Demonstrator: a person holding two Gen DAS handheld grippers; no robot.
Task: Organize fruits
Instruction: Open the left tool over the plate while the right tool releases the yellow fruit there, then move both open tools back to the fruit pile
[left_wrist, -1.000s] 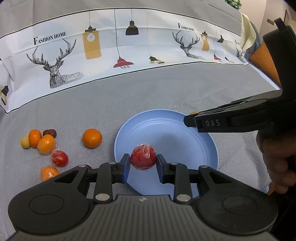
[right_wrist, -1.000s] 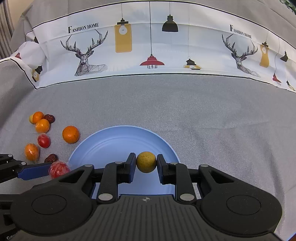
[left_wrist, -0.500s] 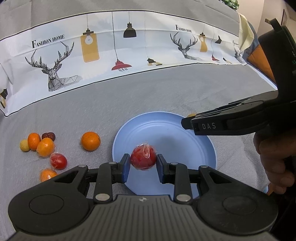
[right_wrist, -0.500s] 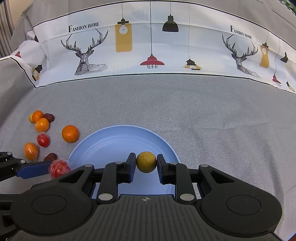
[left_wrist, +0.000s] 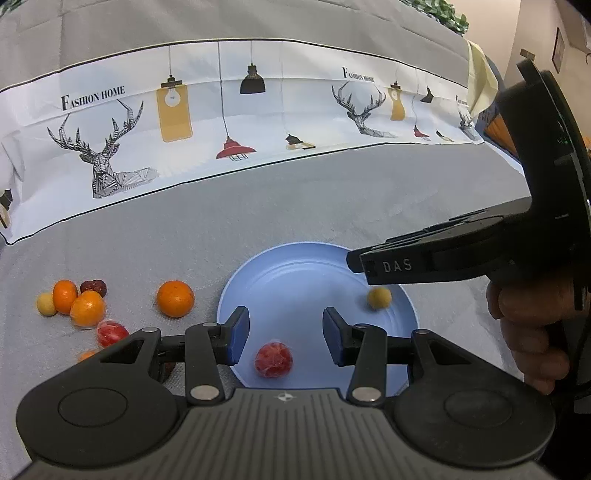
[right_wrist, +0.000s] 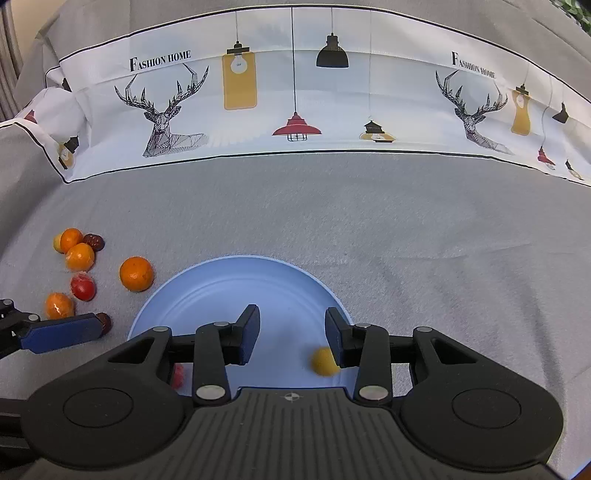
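Grey tablecloth (right_wrist: 406, 229) with a printed white band (right_wrist: 295, 110) of deer and lamps along its far edge. Blue plate (left_wrist: 295, 280) lying flat on the cloth, beneath both grippers. Left gripper (left_wrist: 283, 334): jaws opening, pads clear of everything, nothing pinched; the red wrapped fruit (left_wrist: 273, 359) lies on the plate below the gap. Right gripper (right_wrist: 291, 336): jaws opening, likewise gripping nothing; the small yellow fruit (right_wrist: 322, 362) rests on the plate just beside the right-hand pad, and whether it touches that pad cannot be told from this angle. A hand (left_wrist: 532, 325) holds the right gripper's handle at the picture's right edge. Loose fruit on the cloth left of the plate: one large orange (right_wrist: 136, 273) nearest the rim, then a cluster of smaller oranges (right_wrist: 79, 256), a second red wrapped fruit (right_wrist: 83, 288) and dark red dates (right_wrist: 94, 241).
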